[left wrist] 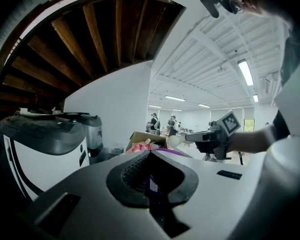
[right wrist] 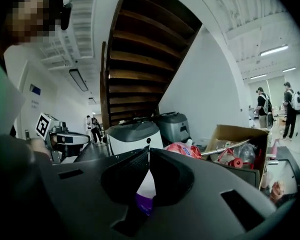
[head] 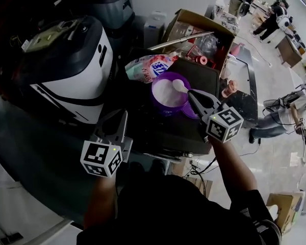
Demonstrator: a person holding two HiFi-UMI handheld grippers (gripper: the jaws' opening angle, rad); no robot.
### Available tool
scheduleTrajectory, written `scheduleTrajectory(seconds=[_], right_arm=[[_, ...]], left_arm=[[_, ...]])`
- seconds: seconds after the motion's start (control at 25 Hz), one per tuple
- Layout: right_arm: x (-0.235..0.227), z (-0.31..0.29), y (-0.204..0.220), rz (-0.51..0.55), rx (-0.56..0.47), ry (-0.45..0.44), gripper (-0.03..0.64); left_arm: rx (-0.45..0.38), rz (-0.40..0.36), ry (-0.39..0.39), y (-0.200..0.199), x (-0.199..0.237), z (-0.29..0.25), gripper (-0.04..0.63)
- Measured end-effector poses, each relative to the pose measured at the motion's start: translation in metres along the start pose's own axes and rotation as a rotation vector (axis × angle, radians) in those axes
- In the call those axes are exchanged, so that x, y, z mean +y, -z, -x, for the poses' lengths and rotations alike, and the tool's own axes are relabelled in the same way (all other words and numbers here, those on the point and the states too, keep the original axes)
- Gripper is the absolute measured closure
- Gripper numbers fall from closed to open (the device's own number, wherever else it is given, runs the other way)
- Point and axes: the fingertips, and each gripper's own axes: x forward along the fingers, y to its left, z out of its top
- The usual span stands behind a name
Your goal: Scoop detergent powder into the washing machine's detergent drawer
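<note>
Scoop pinched between right fingers, above tub

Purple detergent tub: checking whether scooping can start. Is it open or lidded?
Open: the head view shows the purple tub with bare white powder, and the scoop held by the right gripper over it.

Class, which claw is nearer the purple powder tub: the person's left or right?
Right. The right claw holds the white scoop just above the powder in the purple tub. The left claw is apart from it, down toward the person and to its left.
</note>
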Motion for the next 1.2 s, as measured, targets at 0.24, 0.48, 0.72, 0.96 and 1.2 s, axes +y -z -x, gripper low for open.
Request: scheduleTrajectory(seconds=[0.24, 0.48, 0.72, 0.96, 1.2], right_arm=[[-0.009, -0.028, 0.012, 0.096, 0.132, 0.010, 0.597], [-0.017, -0.048, 0.026, 0.203, 0.252, 0.009, 0.597], [-0.022, -0.061, 0.043, 0.307, 0.361, -0.002, 0.597], [-0.027, -0.069, 0.062, 0.436, 0.492, -0.022, 0.597], [-0.031, -0.076, 0.069, 0.501, 0.549, -0.027, 0.597]], left_arm=[[0.005, 0.013, 0.045, 0.007, 0.005, -0.011, 0.588], [0.013, 0.033, 0.042, 0.012, 0.013, -0.009, 0.588], [0.015, 0.049, 0.033, 0.019, 0.018, -0.007, 0.588], [0.013, 0.054, 0.023, 0.021, 0.016, -0.003, 0.588], [0.015, 0.058, 0.012, 0.025, 0.015, 0.000, 0.588]])
